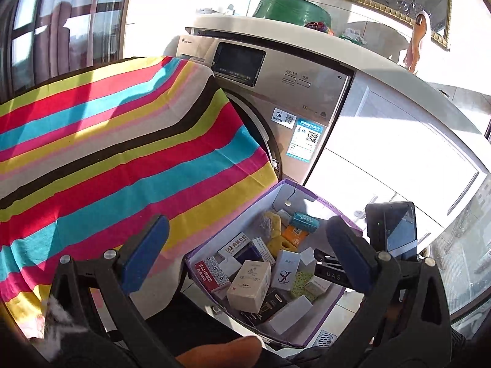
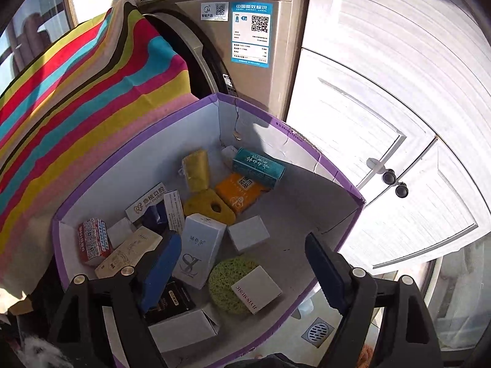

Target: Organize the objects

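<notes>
Both my grippers empty above the purple-edged white cardboard box [image 2: 147, 159].

My left gripper [image 1: 245, 254] and right gripper [image 2: 242, 271] are spread wide, nothing between the pads. The small cartons and yellow sponges [image 2: 196, 170] lie jumbled inside the box, beside the silver washing machine [image 2: 251, 86]. Reaching in carelessly, I could knock the box's thin wall or scatter the pile.

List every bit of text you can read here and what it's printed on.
"JIYIN MUSIC": small white box.
"SL": tall white box.
"中国能效标识": blue energy label on washing machine.
"DAS": right gripper.
Other boxes, QR stickers, control panel: too small or blurred.
</notes>
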### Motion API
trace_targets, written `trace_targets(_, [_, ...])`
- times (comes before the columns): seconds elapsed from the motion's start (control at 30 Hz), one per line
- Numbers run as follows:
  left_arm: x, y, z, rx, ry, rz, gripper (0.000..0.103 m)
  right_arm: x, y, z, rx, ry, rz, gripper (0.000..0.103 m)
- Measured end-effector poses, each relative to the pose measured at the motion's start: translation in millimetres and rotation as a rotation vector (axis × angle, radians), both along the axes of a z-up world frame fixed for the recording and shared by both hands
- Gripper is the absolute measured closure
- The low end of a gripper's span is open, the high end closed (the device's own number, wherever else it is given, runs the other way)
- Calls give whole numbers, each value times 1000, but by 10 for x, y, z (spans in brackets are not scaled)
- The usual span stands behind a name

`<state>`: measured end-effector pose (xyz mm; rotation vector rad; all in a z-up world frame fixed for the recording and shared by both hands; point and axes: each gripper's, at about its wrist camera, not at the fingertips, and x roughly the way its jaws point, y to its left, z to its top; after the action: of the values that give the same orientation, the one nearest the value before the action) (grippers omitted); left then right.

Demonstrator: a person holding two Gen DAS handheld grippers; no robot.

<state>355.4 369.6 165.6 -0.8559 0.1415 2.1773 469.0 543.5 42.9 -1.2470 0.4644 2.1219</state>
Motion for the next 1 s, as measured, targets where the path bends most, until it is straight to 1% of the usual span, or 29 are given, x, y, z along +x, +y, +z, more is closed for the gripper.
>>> trace_targets(0.03, [-26,83,-68,-61,9,19,0,26,0,-5,-3,3,1,19])
trace_targets(0.07, [-37,138,-141,-102,-1,28,0,55,-20,3,13,3,9,19])
trace_targets(0.13, [-15,191,-335,-142,-78,17,0,120,-65,-10,58,-21,11,19])
trace_targets(0.2, [80,237,-506,-176,-93,-3,0,181,-72,-45,65,-29,-4,19])
trace_targets(0.27, [114,317,-682,-257,-125,-14,0,209,-60,-102,68,-43,-16,19])
trace_targets(0.3, [124,355,-751,-292,-129,-17,0,214,-46,-132,54,-45,-20,19])
trace_targets(0.33, [159,396,-808,-323,-109,-27,0,225,-36,-149,41,-36,-26,19])
trace_targets(0.4, [207,468,-874,-357,-98,-53,0,231,-49,-171,50,-34,-34,19])
trace_targets(0.47, [215,508,-912,-357,-129,-70,0,232,-74,-202,43,-29,-24,19])
trace_targets(0.57, [210,542,-945,-322,-188,-86,0,249,-73,-230,17,-27,-24,19])
trace_targets(0.67, [235,609,-1001,-339,-212,-114,0,262,-52,-233,20,-26,-29,19])
trace_targets(0.73, [229,633,-1045,-337,-247,-130,0,265,-34,-249,15,-29,-36,19])
trace_targets(0.83, [212,661,-1100,-346,-262,-129,0,264,-21,-272,9,-35,-45,19])
trace_targets(0.93, [158,664,-1148,-340,-299,-116,0,253,-22,-279,14,-39,-42,19])
trace_targets(1.0, [149,669,-1168,-349,-297,-100,0,256,-12,-300,9,-45,-42,19])
